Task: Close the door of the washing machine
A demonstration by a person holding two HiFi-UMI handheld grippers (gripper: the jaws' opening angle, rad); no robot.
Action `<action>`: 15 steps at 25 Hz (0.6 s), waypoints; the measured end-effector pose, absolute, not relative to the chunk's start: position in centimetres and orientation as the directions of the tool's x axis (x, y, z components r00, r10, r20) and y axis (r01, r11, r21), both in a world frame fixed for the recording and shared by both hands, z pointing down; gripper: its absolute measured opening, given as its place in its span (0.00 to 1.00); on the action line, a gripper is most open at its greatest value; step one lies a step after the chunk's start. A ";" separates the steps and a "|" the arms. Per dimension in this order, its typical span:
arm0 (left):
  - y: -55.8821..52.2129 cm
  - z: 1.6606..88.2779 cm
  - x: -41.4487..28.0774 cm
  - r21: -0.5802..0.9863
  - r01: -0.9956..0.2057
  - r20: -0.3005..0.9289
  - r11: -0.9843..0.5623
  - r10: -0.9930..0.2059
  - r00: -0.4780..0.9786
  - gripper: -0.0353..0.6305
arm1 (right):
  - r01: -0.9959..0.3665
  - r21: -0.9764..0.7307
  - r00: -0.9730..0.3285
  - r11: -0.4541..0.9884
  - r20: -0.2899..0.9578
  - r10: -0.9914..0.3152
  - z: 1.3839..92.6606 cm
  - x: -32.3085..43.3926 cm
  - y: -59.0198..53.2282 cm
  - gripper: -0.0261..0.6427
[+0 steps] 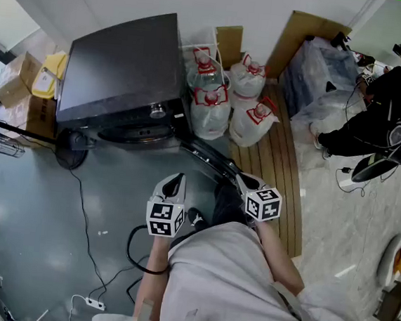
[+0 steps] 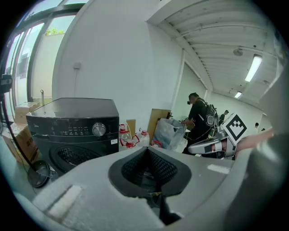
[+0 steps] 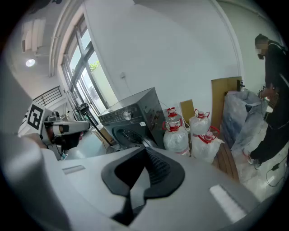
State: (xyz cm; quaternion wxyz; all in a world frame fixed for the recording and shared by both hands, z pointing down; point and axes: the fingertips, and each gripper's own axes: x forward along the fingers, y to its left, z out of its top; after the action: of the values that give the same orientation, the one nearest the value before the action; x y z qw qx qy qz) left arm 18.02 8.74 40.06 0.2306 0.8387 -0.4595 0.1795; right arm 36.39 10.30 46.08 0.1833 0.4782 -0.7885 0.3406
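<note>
Both pairs of jaws are pressed shut with nothing between them. The left gripper point(image 1: 175, 183) and the right gripper point(image 1: 243, 179) are carried like blunt pushers, tilted down towards the machine. That would suit shoving a door better than grasping one, I'd guess.

Just past the right gripper's tip, near the middle of the head view, the dark, glossy door point(image 1: 211, 159) stands open. It is swung out from the front of the charcoal front-loading washing machine point(image 1: 124, 71) in the upper left. Whether the right gripper already touches it I cannot tell; the left one is clear of it.

The black drum opening point(image 2: 74, 155) gapes — what lies inside, if anything, is too dark to make out. Right of the machine, four clear plastic water jugs with red caps point(image 1: 209, 104) crowd the upper end of a slatted wooden pallet point(image 1: 280, 178), seemingly full. In the upper right a clear plastic sack point(image 1: 322, 73) is stuffed with something pale, next to a person in black point(image 1: 386, 103).
</note>
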 end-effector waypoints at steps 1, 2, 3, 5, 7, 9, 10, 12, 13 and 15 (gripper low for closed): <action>8.7 40.1 18.1 0.222 -0.853 0.513 -0.472 -0.688 0.514 0.06 | -0.879 -0.362 -0.476 0.312 0.614 -0.630 46.1 36.4 10.2 0.04; 8.7 40.1 18.2 0.222 -0.853 0.512 -0.473 -0.687 0.515 0.06 | -0.878 -0.361 -0.477 0.314 0.612 -0.630 46.0 36.4 10.1 0.04; 8.7 40.1 18.2 0.222 -0.852 0.513 -0.474 -0.686 0.516 0.06 | -0.878 -0.361 -0.478 0.315 0.611 -0.631 46.0 36.3 10.1 0.04; 8.7 40.2 18.3 0.223 -0.851 0.517 -0.475 -0.683 0.516 0.06 | -0.877 -0.362 -0.480 0.317 0.611 -0.630 46.1 36.3 9.9 0.04; 8.6 40.4 18.4 0.225 -0.853 0.522 -0.471 -0.681 0.514 0.06 | -0.875 -0.364 -0.483 0.319 0.611 -0.627 46.2 36.2 9.8 0.04; 8.5 40.7 18.6 0.228 -0.855 0.526 -0.466 -0.680 0.511 0.06 | -0.873 -0.363 -0.486 0.324 0.611 -0.624 46.3 36.3 9.5 0.04; 8.5 40.8 18.7 0.228 -0.856 0.530 -0.464 -0.679 0.509 0.06 | -0.873 -0.363 -0.488 0.327 0.611 -0.623 46.3 36.3 9.3 0.04; 8.6 41.2 18.5 0.226 -0.857 0.543 -0.463 -0.671 0.505 0.06 | -0.869 -0.374 -0.494 0.324 0.612 -0.618 46.6 35.9 9.4 0.04; 8.6 41.4 18.4 0.223 -0.857 0.549 -0.466 -0.666 0.505 0.06 | -0.865 -0.387 -0.500 0.319 0.614 -0.610 46.8 35.6 9.4 0.04; 8.2 41.9 18.6 0.208 -0.849 0.560 -0.485 -0.653 0.510 0.06 | -0.853 -0.413 -0.521 0.319 0.628 -0.578 47.6 35.3 9.3 0.04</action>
State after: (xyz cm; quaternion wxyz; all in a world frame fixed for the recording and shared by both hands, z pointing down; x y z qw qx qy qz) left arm 18.56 8.21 41.90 0.2361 0.8362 -0.4492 0.2081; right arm 35.25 9.34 47.57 0.1864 0.4528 -0.7903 0.3683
